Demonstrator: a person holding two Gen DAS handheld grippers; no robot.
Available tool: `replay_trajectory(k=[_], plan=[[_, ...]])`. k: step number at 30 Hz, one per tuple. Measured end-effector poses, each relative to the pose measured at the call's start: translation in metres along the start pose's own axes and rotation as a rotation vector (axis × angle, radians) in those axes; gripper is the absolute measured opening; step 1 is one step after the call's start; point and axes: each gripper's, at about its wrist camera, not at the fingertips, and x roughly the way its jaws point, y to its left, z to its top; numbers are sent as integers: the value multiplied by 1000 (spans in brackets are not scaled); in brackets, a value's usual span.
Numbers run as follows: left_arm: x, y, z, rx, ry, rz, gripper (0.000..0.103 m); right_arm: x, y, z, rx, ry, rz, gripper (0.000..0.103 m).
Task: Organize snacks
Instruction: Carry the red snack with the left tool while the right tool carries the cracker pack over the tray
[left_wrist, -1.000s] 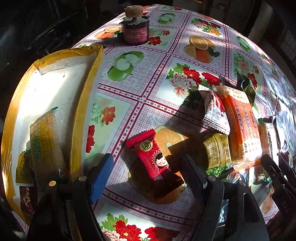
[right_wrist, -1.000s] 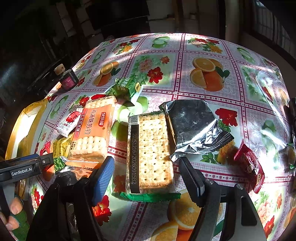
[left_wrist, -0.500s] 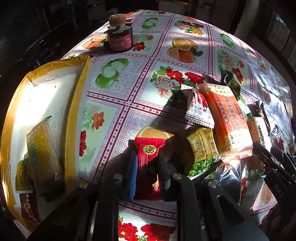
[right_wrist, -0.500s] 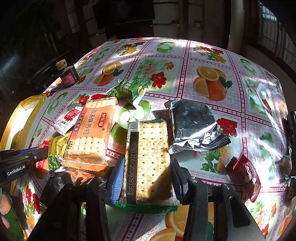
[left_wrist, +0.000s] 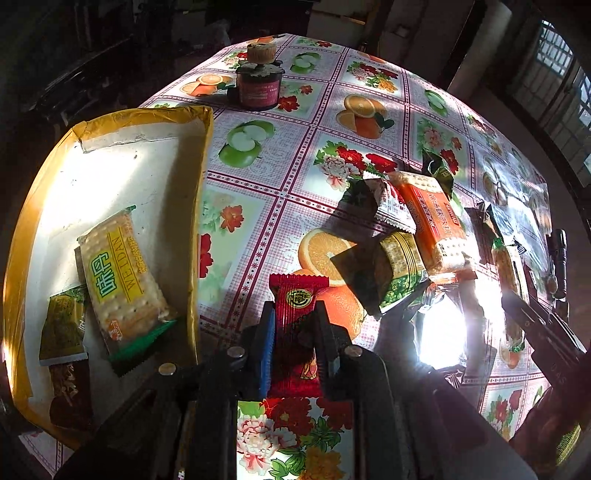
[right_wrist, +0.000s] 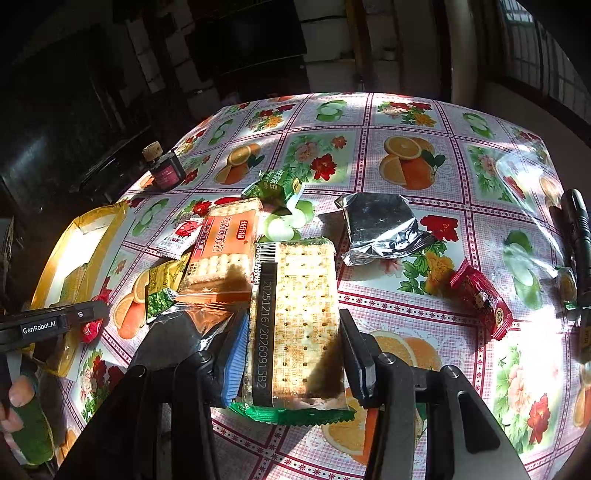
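My left gripper (left_wrist: 293, 332) is shut on a small red snack packet (left_wrist: 298, 295), which hangs lifted a little over the flowered tablecloth (left_wrist: 258, 206). To its left lies a yellow-rimmed tray (left_wrist: 201, 206) holding a yellow cracker pack (left_wrist: 118, 273) and darker packets. My right gripper (right_wrist: 291, 350) is shut on a long clear cracker pack with a green end (right_wrist: 299, 314), raised off the cloth. The left gripper (right_wrist: 81, 314) also shows at the left edge of the right wrist view, with the red packet (right_wrist: 90, 328) in it.
Loose snacks lie between the grippers: an orange cracker pack (right_wrist: 225, 243), a green-yellow packet (left_wrist: 399, 273), a white-red sachet (left_wrist: 391, 206), a green pouch (right_wrist: 271, 188), a silver bag (right_wrist: 380, 229), another red packet (right_wrist: 484, 299). A dark corked jar (left_wrist: 258, 81) stands far back. A black torch (right_wrist: 580, 236) lies right.
Both grippers went from open to shut, the left on the red packet, the right on the clear cracker pack. Both then rose slightly with their packets.
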Motion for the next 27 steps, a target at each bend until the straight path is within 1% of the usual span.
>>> replay_trajectory(k=[2, 5, 8, 12, 15, 27], plan=[[-6, -4, -2, 9, -15, 10, 18, -5, 3, -2, 0, -6, 9, 49], [-17, -14, -7, 39, -44, 55, 18, -12, 7, -4, 0, -16, 22, 49], [-28, -20, -13, 66, -72, 84, 18, -19, 15, -5, -7, -25, 36, 49], [-42, -20, -21, 88, -100, 115, 18, -28, 30, -5, -24, -39, 60, 49], [-52, -12, -26, 89, -118, 136, 18, -32, 46, -3, -48, -48, 82, 49], [-74, 25, -39, 58, -151, 176, 18, -35, 108, 0, -129, -55, 155, 49]])
